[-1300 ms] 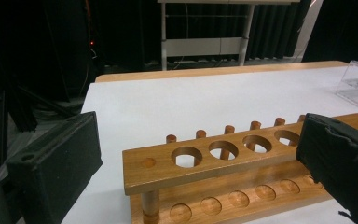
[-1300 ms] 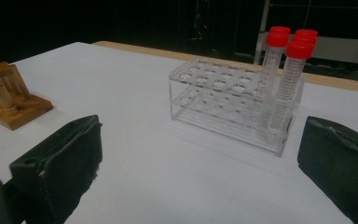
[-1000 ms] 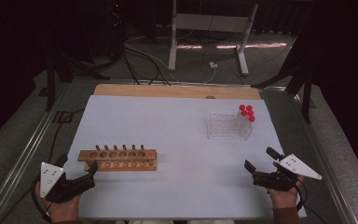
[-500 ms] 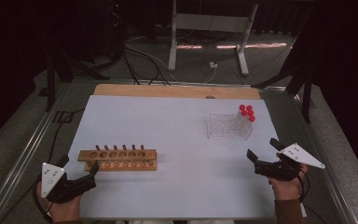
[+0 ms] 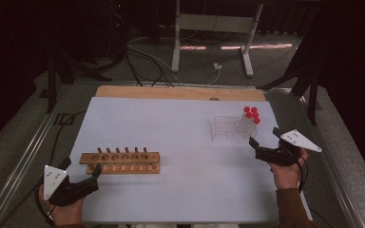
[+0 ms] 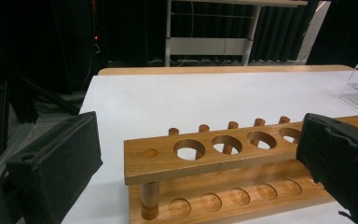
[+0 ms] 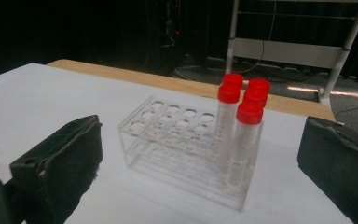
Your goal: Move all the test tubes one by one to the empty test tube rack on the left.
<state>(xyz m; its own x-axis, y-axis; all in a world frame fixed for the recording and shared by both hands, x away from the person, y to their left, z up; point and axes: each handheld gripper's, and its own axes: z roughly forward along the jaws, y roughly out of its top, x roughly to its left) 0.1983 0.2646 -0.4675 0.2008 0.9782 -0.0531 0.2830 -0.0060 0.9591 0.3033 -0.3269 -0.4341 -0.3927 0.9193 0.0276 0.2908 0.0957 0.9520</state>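
Note:
A wooden tube rack (image 5: 120, 162) (image 6: 242, 172) with a row of round holes and no tubes lies on the white table at the front left. My left gripper (image 5: 81, 175) (image 6: 200, 168) stands open just before its left end, jaws either side of it. A clear plastic rack (image 5: 230, 128) (image 7: 182, 144) holds several red-capped tubes (image 5: 251, 118) (image 7: 242, 126) at its right end. My right gripper (image 5: 266, 142) (image 7: 200, 172) is open, close in front and to the right of that rack, nothing between its jaws.
The white table sheet (image 5: 171, 133) ends in a wooden strip (image 5: 180, 92) at the far edge. Beyond it stand a metal frame leg (image 5: 176, 33) and cables on the floor. Metal rails (image 5: 28, 147) run along both table sides.
My right gripper has moved forward and a little left, toward the clear rack with the red-capped tubes. The left gripper has stayed by the wooden rack.

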